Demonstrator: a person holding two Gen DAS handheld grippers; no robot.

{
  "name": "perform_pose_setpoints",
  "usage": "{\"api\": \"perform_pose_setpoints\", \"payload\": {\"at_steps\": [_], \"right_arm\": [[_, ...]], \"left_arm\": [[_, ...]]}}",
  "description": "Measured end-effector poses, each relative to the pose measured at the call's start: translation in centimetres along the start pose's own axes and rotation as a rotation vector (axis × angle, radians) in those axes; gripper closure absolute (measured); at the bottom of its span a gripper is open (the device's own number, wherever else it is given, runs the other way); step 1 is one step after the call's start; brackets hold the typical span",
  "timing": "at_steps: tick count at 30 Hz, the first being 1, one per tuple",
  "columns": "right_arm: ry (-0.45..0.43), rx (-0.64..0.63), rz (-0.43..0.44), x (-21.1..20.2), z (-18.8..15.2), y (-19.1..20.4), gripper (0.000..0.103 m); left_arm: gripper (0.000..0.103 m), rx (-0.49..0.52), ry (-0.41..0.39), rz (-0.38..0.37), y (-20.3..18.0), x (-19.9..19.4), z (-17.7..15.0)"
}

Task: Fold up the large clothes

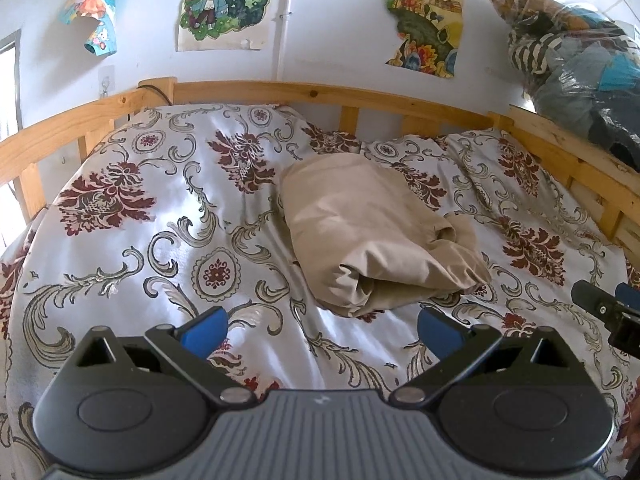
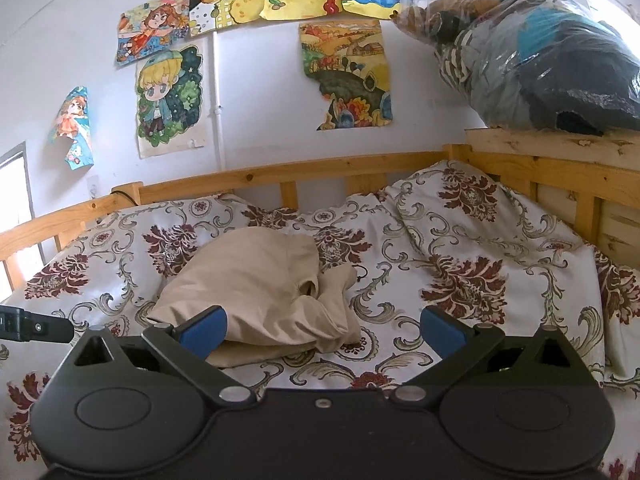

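Left gripper [image 1: 322, 330], right gripper [image 2: 322, 330]: jaws apart.

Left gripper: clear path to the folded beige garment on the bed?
Probably yes. The left gripper is open, and only bare floral bedspread lies between it and the folded beige garment.

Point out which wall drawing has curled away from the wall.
The small drawing of an orange-haired figure, farthest left and lowest. Its bottom edge bends outward, while the blond-haired figure drawing and landscape drawing hang mostly flat.
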State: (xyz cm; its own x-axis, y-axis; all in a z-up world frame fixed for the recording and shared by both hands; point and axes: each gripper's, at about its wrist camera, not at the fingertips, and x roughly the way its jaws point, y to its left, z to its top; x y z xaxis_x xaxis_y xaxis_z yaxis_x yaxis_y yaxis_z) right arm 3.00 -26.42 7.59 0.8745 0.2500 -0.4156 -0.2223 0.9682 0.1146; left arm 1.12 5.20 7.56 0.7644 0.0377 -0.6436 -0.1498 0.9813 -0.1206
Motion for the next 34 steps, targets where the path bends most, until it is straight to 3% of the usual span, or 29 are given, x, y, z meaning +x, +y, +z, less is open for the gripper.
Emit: {"api": "perform_pose_setpoints", "payload": {"at_steps": [19,34], "right_arm": [[0.017,-0.001,0.004,0.3,-0.1,0.3,0.001],[0.089,0.032,-0.003,1.5,-0.8,-0.1,0.001]], "left_arm": [[0.001,0.061,-0.005,0.126,-0.1,0.6,-0.4],[0.001,0.073,0.024,0.094,0.0,1.5,-1.3]]}}
